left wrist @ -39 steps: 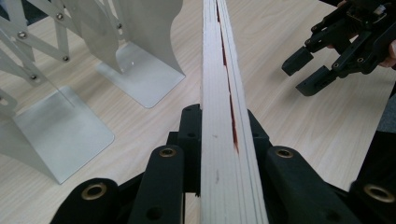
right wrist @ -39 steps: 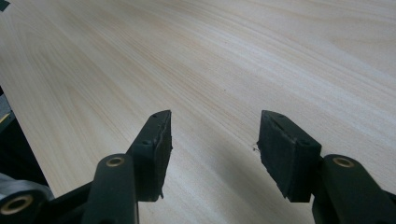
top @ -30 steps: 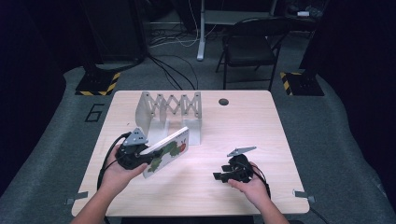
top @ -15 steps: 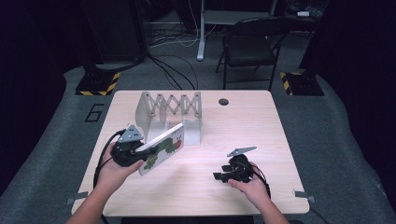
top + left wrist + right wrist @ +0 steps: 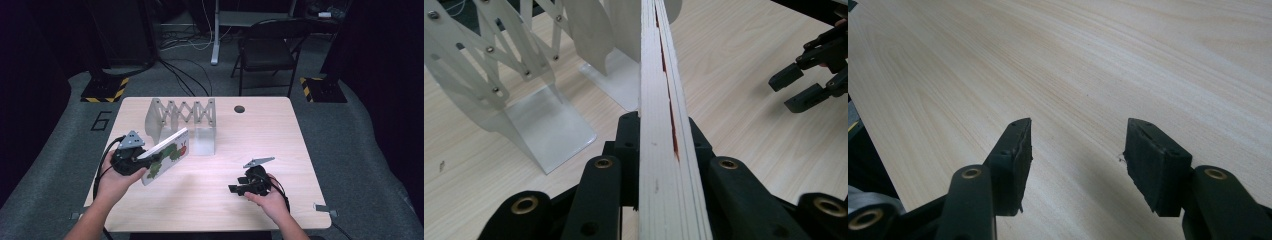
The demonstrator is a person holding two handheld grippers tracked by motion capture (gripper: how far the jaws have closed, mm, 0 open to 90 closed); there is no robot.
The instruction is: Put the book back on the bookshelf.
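Observation:
A thin board book [image 5: 169, 151] with a green caterpillar on its white cover is tilted up on edge over the table's left half. My left gripper [image 5: 150, 160] is shut on its near end. In the left gripper view the book's page edges [image 5: 663, 90] run straight away between the jaws toward a white accordion rack [image 5: 499, 75]. The rack [image 5: 182, 114] stands at the table's back middle, just beyond the book. My right gripper [image 5: 235, 189] rests low at the front right, jaws open with nothing between them [image 5: 1078, 150]; it also shows in the left gripper view [image 5: 796, 87].
The wooden table [image 5: 260, 145] has a round cable hole [image 5: 239, 108] near its back edge. A black folding chair [image 5: 265, 50] stands on the floor beyond the table. Cables trail from both grippers toward the front edge.
My left hand has shifted the book slightly left and tipped it steeper onto its edge, close to the rack. The right gripper has stayed put.

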